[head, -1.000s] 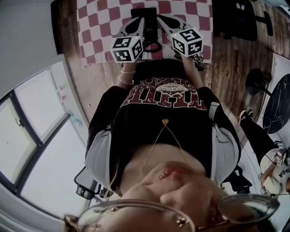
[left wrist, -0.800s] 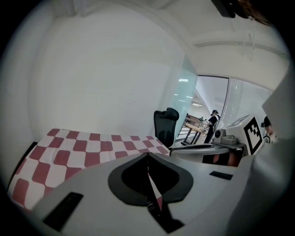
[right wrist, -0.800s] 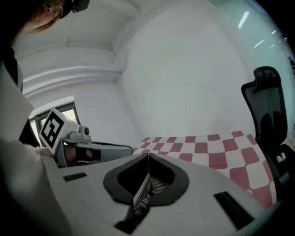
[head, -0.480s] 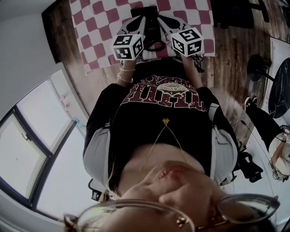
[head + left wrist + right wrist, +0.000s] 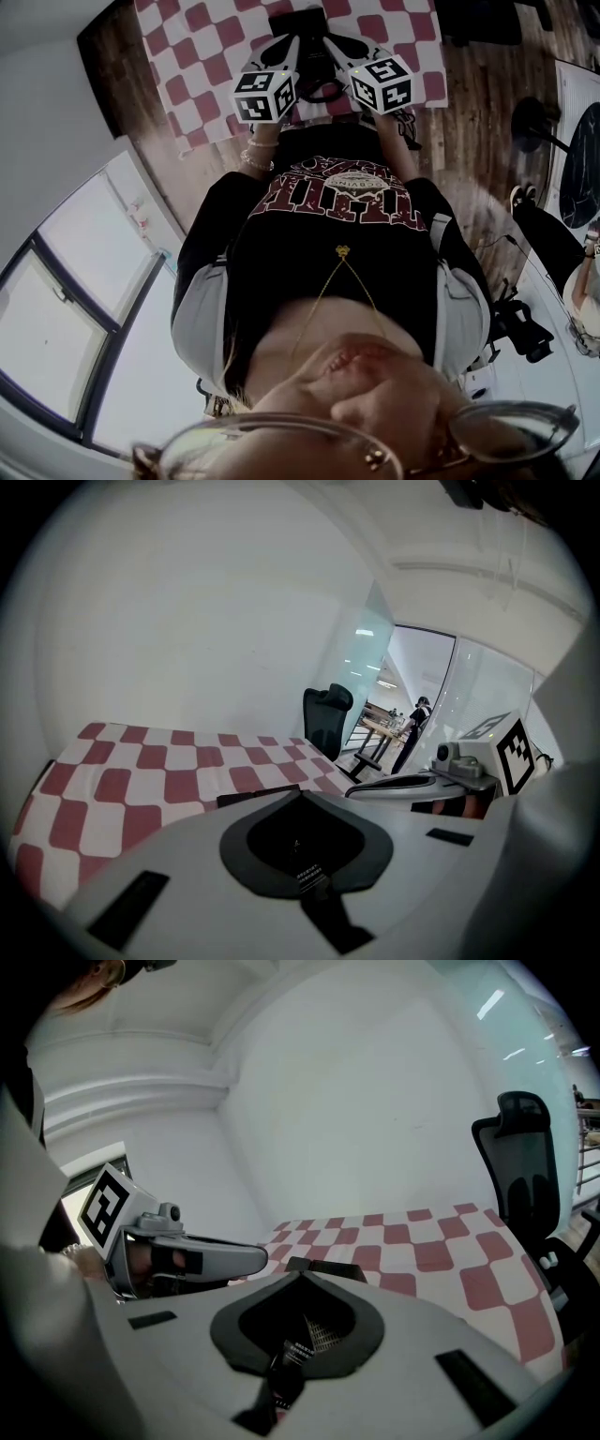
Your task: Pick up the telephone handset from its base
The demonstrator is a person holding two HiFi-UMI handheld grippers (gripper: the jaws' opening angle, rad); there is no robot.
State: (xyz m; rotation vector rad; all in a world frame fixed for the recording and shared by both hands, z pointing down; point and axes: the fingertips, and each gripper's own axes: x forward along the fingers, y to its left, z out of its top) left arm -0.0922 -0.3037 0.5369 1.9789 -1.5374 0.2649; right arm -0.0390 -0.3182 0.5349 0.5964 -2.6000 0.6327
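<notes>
Left tongs (image 5: 295,40) and right tongs (image 5: 328,37) both closed together, nothing clamped, tips pointing at the black telephone (image 5: 298,21) on the checkered cloth (image 5: 202,47).

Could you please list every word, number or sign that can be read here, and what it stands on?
Black T-shirt: dark red lettering, upside down, too blurred to read.
Two marker cubes: black-and-white square patterns only, no words.
Dark label in the left gripper view: white print, too small to read.
</notes>
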